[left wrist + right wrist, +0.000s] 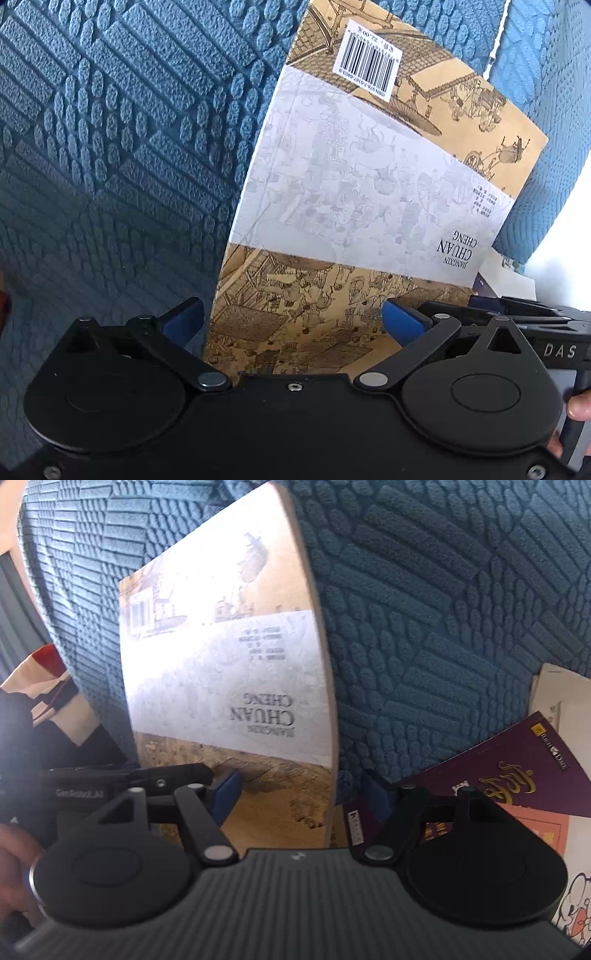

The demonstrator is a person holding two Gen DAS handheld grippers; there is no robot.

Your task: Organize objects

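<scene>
A tan book with a white band reading JIANGXIN CHUAN CHENG [369, 192] [229, 686] lies upside down to me on blue textured sofa fabric [110, 147]. My left gripper [291, 317] is open and straddles the book's near left edge. One blue pad sits just outside that edge and the other over the cover. My right gripper [301, 794] is open across the near right edge, with its left pad on the cover. Its right pad stands a gap away from the page edge. A finger of the right gripper [517, 310] shows beside the left one.
A purple book [498, 768] lies on an orange one [524, 834] at the right, with white booklets [557, 690] behind. A cartoon cover [572, 904] is nearest me. A white and red cloth [48, 675] lies at the left. A person's hand [14, 856] holds the left gripper's handle.
</scene>
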